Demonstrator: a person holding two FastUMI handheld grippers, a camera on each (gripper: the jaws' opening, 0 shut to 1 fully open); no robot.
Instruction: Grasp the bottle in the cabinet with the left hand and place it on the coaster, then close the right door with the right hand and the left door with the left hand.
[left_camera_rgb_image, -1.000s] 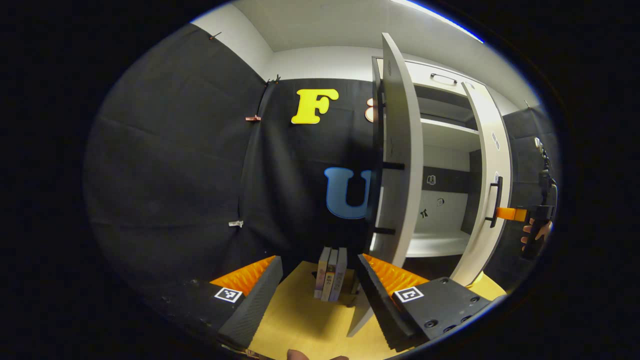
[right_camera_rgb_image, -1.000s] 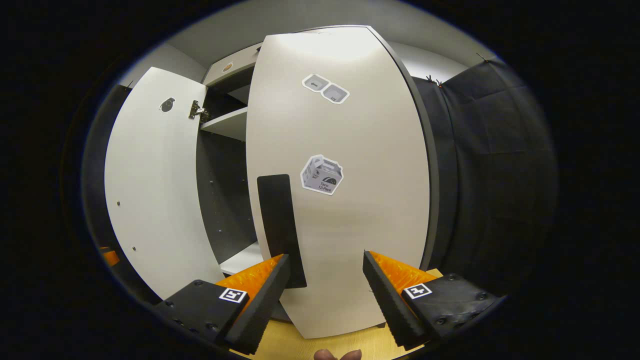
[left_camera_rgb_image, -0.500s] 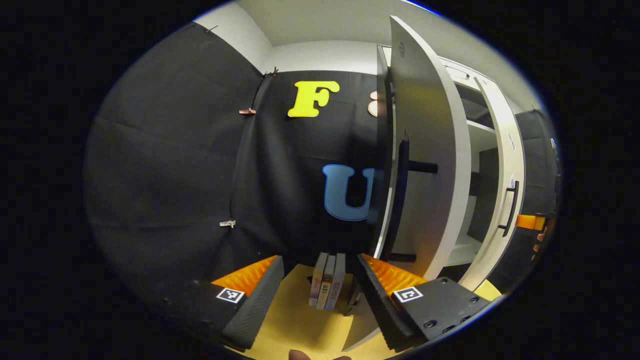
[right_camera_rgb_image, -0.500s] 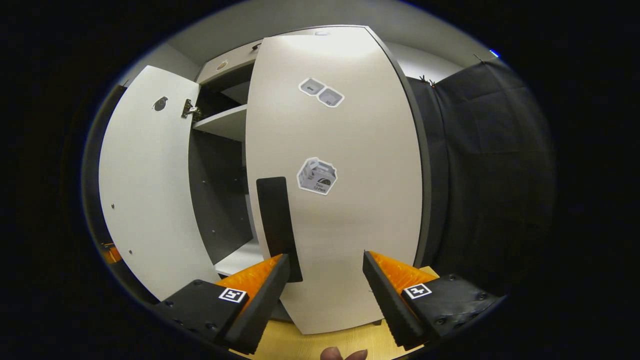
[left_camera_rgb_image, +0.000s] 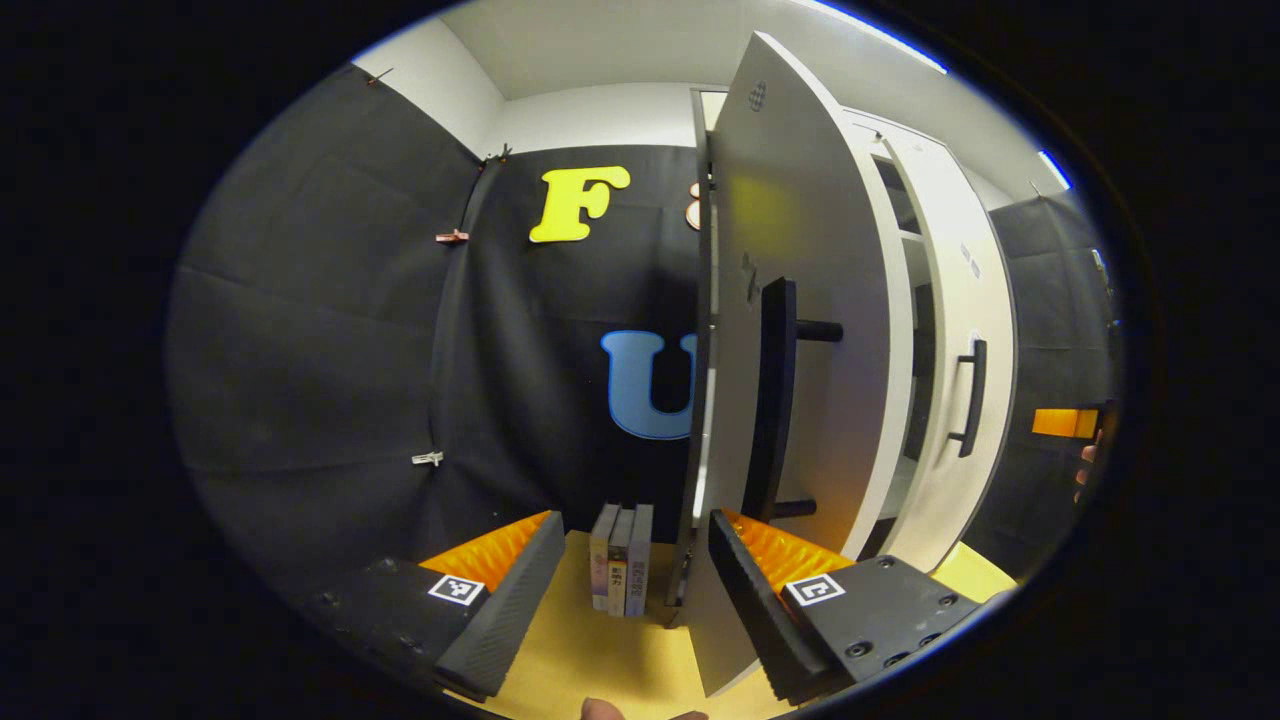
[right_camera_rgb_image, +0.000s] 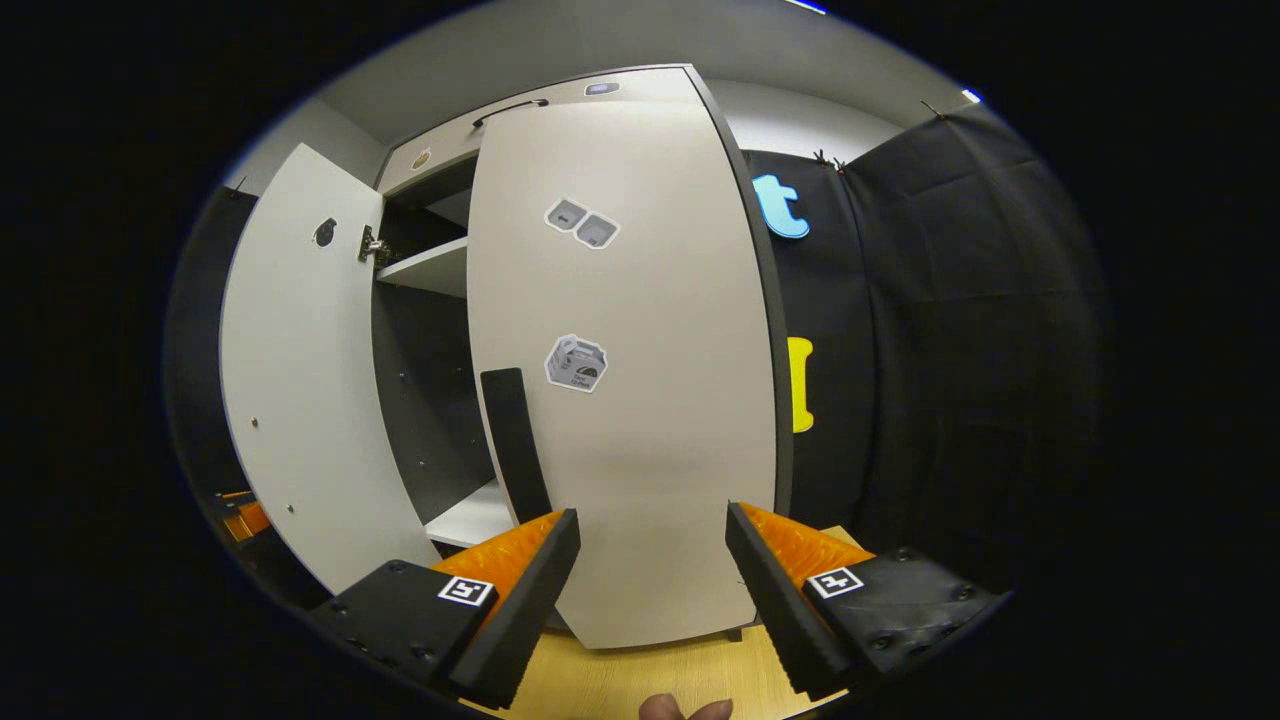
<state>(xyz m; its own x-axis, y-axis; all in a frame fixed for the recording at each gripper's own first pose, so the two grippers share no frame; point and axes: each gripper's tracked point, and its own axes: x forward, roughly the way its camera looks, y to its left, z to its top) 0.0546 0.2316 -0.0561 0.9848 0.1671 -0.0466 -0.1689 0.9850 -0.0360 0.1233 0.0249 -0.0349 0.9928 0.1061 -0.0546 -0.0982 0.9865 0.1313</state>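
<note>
In the left gripper view the cabinet's left door (left_camera_rgb_image: 800, 250) stands open, its outer face and long black handle (left_camera_rgb_image: 775, 400) turned toward me. My left gripper (left_camera_rgb_image: 632, 590) is open, its right finger (left_camera_rgb_image: 750, 580) close to the door's lower part below the handle. Farther right is the right door (left_camera_rgb_image: 950, 330) with its black handle (left_camera_rgb_image: 968, 395). In the right gripper view the right door (right_camera_rgb_image: 640, 400) is nearly closed, its handle (right_camera_rgb_image: 512, 440) just above my left finger. My right gripper (right_camera_rgb_image: 645, 590) is open and a little back from the door.
Three books (left_camera_rgb_image: 620, 570) stand upright on the yellow wooden table (left_camera_rgb_image: 590, 650) beside the left door's edge. An inner shelf (right_camera_rgb_image: 425, 265) shows through the gap between the doors. A person's fingertip (right_camera_rgb_image: 685, 708) shows at the bottom edge. The other gripper's orange part (left_camera_rgb_image: 1060, 422) is at far right.
The right door has swung nearer to closed and my right gripper has drawn back from it. My left gripper has come round to the left door's outer face, bringing its handle into view.
</note>
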